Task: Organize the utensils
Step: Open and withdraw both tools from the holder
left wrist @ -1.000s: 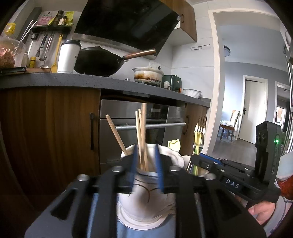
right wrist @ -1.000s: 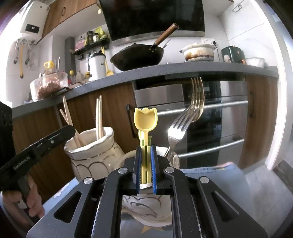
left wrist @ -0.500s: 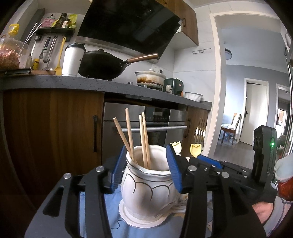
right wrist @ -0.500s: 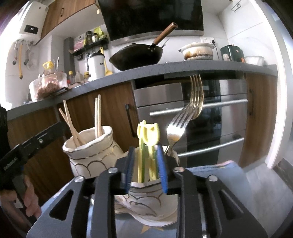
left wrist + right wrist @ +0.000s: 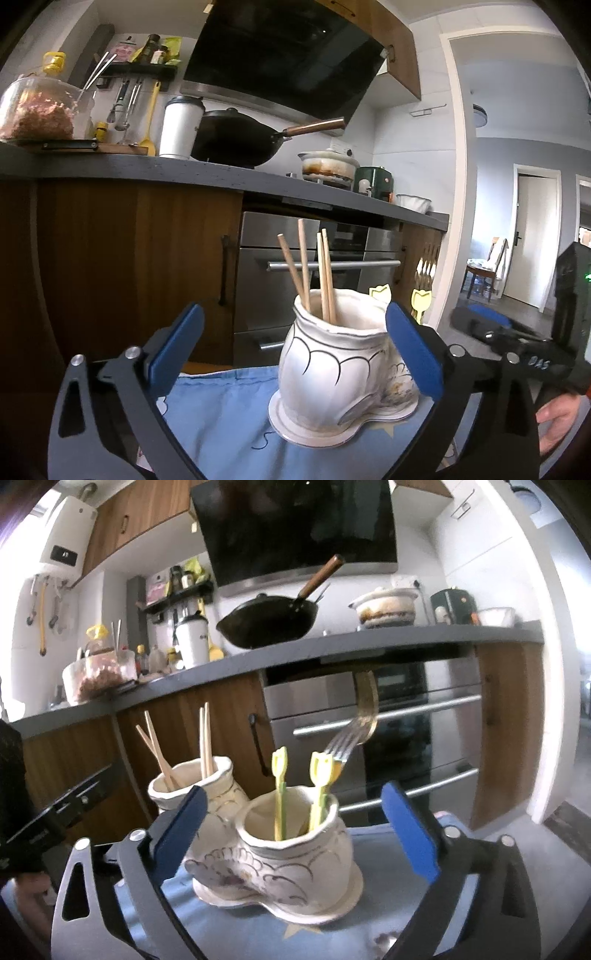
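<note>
The white double holder (image 5: 273,853) stands on the blue cloth (image 5: 391,853), between and just ahead of both sets of jaws. Four chopsticks (image 5: 325,275) fill one cup; two yellow tulip-topped picks (image 5: 279,790) and a fork (image 5: 345,744) fill the other. The left gripper (image 5: 295,354) and right gripper (image 5: 295,830) stand wide apart, holding nothing.

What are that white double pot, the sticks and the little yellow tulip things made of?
White double pot: likely glazed ceramic; glossy, uneven hand-shaped rim, painted lines. Chopsticks: pale matte wood or bamboo, by colour. Tulip-topped picks: probably plastic; uniform bright yellow-green. Fork: shiny metal, brassy handle.
</note>
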{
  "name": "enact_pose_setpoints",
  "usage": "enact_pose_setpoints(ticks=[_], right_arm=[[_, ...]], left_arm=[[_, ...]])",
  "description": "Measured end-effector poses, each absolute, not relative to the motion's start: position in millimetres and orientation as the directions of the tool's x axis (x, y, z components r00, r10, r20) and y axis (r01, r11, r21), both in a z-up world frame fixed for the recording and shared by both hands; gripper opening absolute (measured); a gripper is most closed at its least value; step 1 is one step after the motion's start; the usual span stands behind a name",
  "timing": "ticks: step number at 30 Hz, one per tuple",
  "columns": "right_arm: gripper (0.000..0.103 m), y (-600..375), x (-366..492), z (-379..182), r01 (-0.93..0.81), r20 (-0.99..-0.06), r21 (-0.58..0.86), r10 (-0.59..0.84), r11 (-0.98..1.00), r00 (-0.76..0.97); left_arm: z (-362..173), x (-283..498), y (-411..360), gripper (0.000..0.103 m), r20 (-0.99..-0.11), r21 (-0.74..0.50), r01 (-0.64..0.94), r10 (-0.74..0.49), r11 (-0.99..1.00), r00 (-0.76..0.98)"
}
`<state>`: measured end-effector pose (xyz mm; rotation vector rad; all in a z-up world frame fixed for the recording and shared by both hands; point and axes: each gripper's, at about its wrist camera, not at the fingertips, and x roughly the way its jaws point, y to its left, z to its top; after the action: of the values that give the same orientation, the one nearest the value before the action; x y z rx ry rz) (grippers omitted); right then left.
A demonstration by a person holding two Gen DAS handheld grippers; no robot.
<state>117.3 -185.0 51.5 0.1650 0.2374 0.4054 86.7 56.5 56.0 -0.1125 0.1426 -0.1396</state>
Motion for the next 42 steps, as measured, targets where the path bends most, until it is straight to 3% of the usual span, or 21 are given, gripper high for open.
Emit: enact_pose_setpoints(ticks=[17, 28, 42], right_arm=[[0.098, -232.0, 81.4, 28.0, -0.204, -0.318, 0.229, 0.271, 0.952, 0.909], [0.098, -219.7, 87.4, -6.8, -0.152, -0.543, 0.181, 0.227, 0.972, 0.809], [0.098, -215.5, 104.6, -27.1, -0.108, -0.664, 0.169, 0.195, 0.98, 0.722]], left_arm=[[28.5, 45.0, 56.4, 0.097, -0.227, -0.115, 0.135, -0.159, 0.984, 0.961], [0.3, 32.0, 49.6, 0.097, -0.366, -0.196, 0.145, -0.209, 0.97, 0.907], [-17.7, 40.7, 30.2, 0.097, -0.461, -0.142, 0.151, -0.2, 0.978, 0.864]])
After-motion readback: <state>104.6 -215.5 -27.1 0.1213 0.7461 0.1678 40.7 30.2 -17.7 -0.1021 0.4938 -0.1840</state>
